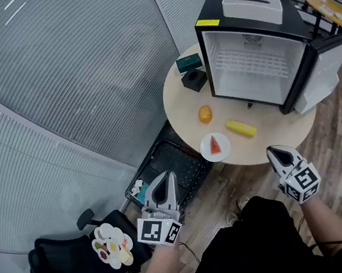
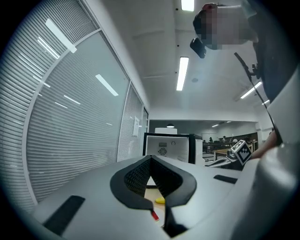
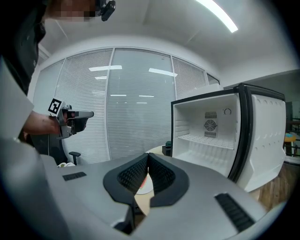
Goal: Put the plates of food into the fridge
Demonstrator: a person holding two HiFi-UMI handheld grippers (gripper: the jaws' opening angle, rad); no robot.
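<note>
The plate [image 1: 215,147] is sitting on the worktop [image 1: 179,101] in front of the open fridge [image 1: 254,61]. It is lying ahead of and between the left hand-held gripper [image 1: 167,178] and the right hand-held gripper [image 1: 274,151]. Both are hanging clenched and empty, about equally near it.

Beneath me: black crate [image 1: 170,167] centre frame, chair [image 1: 60,264] lower left, green box [image 1: 188,62] and black box [image 1: 194,79] on table [image 1: 180,110], upper centre.
</note>
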